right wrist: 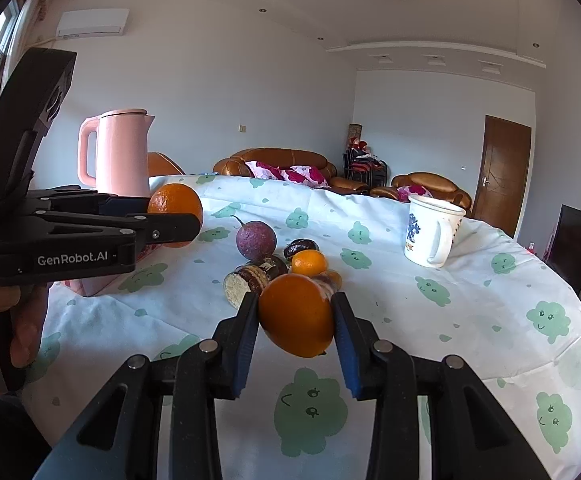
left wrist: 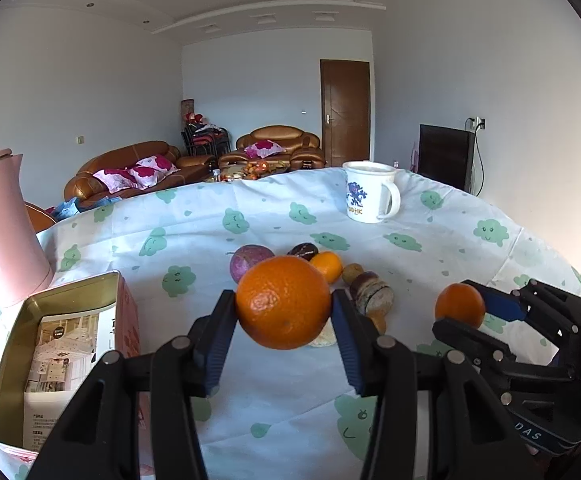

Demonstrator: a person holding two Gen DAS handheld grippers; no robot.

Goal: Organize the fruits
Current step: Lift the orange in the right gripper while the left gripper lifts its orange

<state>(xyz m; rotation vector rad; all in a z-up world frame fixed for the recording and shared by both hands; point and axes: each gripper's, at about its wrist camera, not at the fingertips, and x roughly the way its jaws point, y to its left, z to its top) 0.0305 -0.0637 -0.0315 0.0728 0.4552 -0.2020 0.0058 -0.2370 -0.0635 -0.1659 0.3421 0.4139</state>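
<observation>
My left gripper (left wrist: 284, 306) is shut on a large orange (left wrist: 283, 301), held above the tablecloth. In the right wrist view the same gripper (right wrist: 178, 216) and its orange (right wrist: 174, 200) show at the left. My right gripper (right wrist: 296, 314) is shut on a smaller orange (right wrist: 296, 314), also lifted; the left wrist view shows that gripper (left wrist: 464, 312) at the right with its orange (left wrist: 459, 305). Behind lie a purple passion fruit (right wrist: 256, 239), a dark passion fruit (right wrist: 300, 248), a small tangerine (right wrist: 308, 262) and brownish cut pieces (right wrist: 250, 276). An open gold-lined tin box (left wrist: 56, 356) stands at the left.
A pink kettle (right wrist: 120, 152) stands at the table's far left, behind the tin. A white mug (right wrist: 430, 232) sits at the far right. The round table's edge (right wrist: 550, 364) curves close on the right. A hand (right wrist: 26, 320) holds the left gripper's handle.
</observation>
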